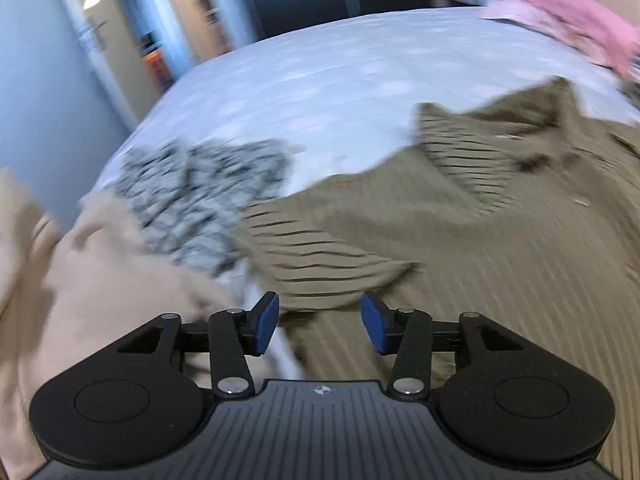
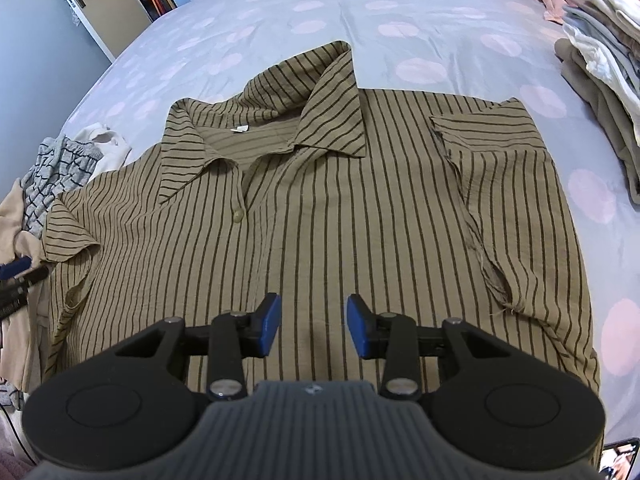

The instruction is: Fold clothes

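Shirt (image 2: 320, 200) flat on bed (image 2: 420, 20), w/ folded stack (image 2: 600, 80) nearby

Soft, even indoor light with no hard shadows or glare. The left wrist view is heavily motion-blurred: the striped shirt (image 1: 460, 240) smears into streaks (only the gripper body stays sharp). The right wrist view is crisp, with fisheye bending and dark corners.

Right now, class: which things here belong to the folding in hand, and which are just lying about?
In hand:
striped shirt, spread flat
left tongs, open
right tongs, open

Lying about:
folded stack
grey patterned garment
pink clothes
bed sheet
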`<move>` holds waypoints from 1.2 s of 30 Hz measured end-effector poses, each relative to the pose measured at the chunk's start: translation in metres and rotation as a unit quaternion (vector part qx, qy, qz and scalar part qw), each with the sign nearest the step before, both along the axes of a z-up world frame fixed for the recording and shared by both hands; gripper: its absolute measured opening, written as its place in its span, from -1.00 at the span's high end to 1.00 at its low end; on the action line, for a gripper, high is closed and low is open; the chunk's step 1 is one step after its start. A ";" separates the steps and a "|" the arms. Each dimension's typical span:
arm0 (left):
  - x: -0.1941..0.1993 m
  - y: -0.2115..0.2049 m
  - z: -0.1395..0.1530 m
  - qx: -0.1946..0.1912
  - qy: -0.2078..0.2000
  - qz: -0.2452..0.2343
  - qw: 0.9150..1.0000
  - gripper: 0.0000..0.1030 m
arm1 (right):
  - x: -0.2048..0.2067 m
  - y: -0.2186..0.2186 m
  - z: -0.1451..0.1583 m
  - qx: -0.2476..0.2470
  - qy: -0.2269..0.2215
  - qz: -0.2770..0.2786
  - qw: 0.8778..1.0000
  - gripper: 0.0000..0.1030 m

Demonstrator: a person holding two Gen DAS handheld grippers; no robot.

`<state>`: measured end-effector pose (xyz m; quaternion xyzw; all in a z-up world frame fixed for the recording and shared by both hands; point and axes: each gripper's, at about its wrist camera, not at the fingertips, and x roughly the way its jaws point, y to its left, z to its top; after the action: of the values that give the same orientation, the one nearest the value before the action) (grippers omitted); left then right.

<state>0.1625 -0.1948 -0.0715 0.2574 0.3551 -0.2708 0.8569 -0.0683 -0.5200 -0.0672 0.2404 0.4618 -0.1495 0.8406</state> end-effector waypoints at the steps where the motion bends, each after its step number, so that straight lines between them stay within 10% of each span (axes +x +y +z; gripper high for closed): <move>1: 0.008 0.003 -0.001 -0.003 0.007 0.015 1.000 0.13 | 0.001 0.000 0.000 0.000 0.000 0.001 1.000 0.21; 5: 0.037 0.006 -0.011 -0.024 0.062 0.041 0.997 0.22 | 0.004 0.003 0.001 0.000 -0.001 0.009 1.000 0.20; 7: 0.046 0.006 -0.015 -0.026 0.081 0.052 0.995 0.72 | 0.006 0.004 0.001 -0.003 -0.001 0.013 1.000 0.19; 10: 0.049 0.005 -0.012 -0.045 0.076 0.048 0.995 0.93 | 0.007 0.004 0.002 -0.009 -0.003 0.018 1.000 0.16; 20: 0.064 -0.056 0.033 -0.059 0.039 -0.056 0.996 0.98 | 0.009 0.000 -0.006 0.002 0.007 0.011 1.000 0.15; 29: 0.089 -0.134 0.007 -0.011 0.103 -0.105 0.989 0.95 | 0.013 0.000 -0.010 0.005 0.016 0.015 1.000 0.15; 32: 0.096 -0.137 -0.001 -0.015 0.115 -0.096 0.989 0.49 | 0.014 0.000 -0.009 0.004 0.015 0.016 1.000 0.15; 36: 0.105 -0.120 0.010 -0.024 0.105 -0.092 0.990 0.45 | 0.014 -0.002 -0.009 0.007 0.015 0.018 1.000 0.14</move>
<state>0.2673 -0.3150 -0.0619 0.2380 0.4117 -0.3825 0.7922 -0.0539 -0.5217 -0.0759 0.2355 0.4795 -0.1350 0.8345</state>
